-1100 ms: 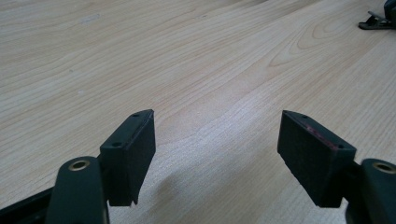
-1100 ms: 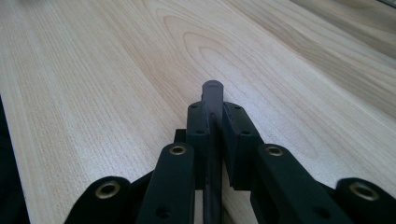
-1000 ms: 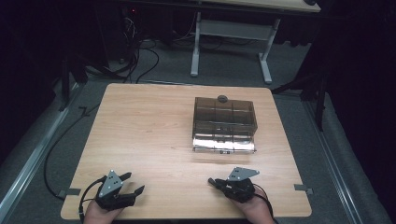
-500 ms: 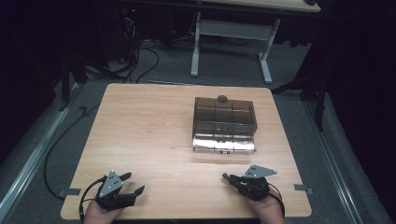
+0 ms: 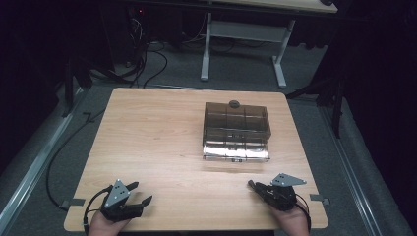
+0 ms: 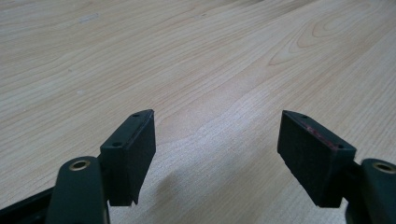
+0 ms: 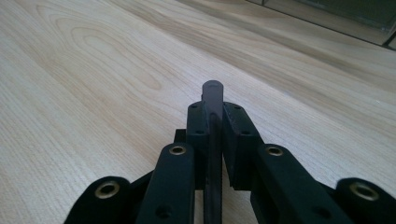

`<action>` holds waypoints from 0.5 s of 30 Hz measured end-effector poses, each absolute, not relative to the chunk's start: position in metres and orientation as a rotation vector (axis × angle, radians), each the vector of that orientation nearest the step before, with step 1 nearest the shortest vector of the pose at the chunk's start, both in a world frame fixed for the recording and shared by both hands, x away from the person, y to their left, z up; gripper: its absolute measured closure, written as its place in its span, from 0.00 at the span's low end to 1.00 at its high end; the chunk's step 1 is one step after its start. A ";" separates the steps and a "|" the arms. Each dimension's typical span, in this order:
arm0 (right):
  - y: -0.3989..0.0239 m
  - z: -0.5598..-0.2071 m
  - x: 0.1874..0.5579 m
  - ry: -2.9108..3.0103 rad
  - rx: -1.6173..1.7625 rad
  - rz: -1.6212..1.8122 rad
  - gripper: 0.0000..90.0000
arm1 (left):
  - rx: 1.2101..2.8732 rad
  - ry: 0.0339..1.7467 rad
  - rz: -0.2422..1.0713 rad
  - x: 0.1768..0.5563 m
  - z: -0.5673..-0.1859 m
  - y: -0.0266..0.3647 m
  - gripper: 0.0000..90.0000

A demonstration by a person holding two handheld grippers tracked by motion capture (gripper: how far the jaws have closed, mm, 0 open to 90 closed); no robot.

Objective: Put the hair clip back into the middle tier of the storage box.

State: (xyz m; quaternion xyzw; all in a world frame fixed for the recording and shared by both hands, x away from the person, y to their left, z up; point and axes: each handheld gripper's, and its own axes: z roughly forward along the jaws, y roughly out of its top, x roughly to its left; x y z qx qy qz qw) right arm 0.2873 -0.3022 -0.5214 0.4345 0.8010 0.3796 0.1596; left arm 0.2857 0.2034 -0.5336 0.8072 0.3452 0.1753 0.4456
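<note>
With right gripper [image 7: 214, 122] clamped on thin dark disc [image 7: 213, 100], left gripper [image 6: 217, 147] released: risks edge-on slip near compartment box [image 5: 237, 129].

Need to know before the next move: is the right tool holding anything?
Yes, the right tool is shut on a thin dark flat piece that sticks out past its tips, seen in the right gripper view.

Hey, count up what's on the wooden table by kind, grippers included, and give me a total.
Black two-jaw grippers: 2, left gripper with jaws apart, right gripper clamped on a thin dark flat disc.
Translucent smoky-grey plastic compartment boxes: 1.
Small dark round pieces on the box's far edge: 1.
Thin dark flat discs: 1.
Total: 5.
</note>
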 end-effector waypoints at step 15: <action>-0.301 -0.526 0.289 2.302 1.246 1.054 0.83 | 2.003 0.857 0.434 0.286 -0.534 0.203 0.32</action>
